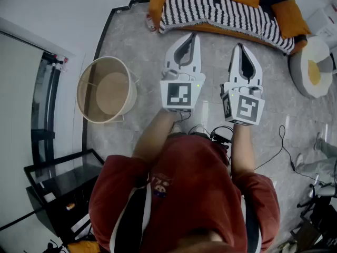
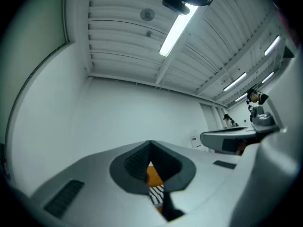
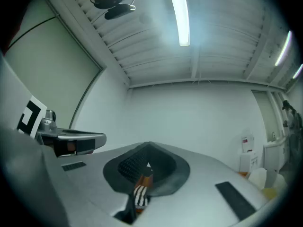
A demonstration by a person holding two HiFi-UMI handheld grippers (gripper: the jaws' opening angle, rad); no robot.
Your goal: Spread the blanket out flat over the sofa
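An orange sofa [image 1: 295, 15] stands at the far end of the floor. A black-and-white striped blanket [image 1: 226, 12] lies draped across its seat. Both grippers are held side by side in the air, short of the sofa and pointing at it. My left gripper [image 1: 194, 36] is shut with nothing in it, and so is my right gripper [image 1: 240, 46]. In the left gripper view the closed left gripper [image 2: 151, 141] shows a sliver of sofa [image 2: 154, 174] and blanket [image 2: 157, 193] through the slit below its tips. The right gripper [image 3: 149, 143] shows the blanket [image 3: 140, 195] the same way.
A round beige basket [image 1: 107, 90] stands on the floor at the left. A white round pouf [image 1: 316, 62] sits to the right of the sofa. A black shelf [image 1: 58, 183] is at the lower left. A cable [image 1: 281, 146] and another person's legs [image 1: 324, 159] are at the right.
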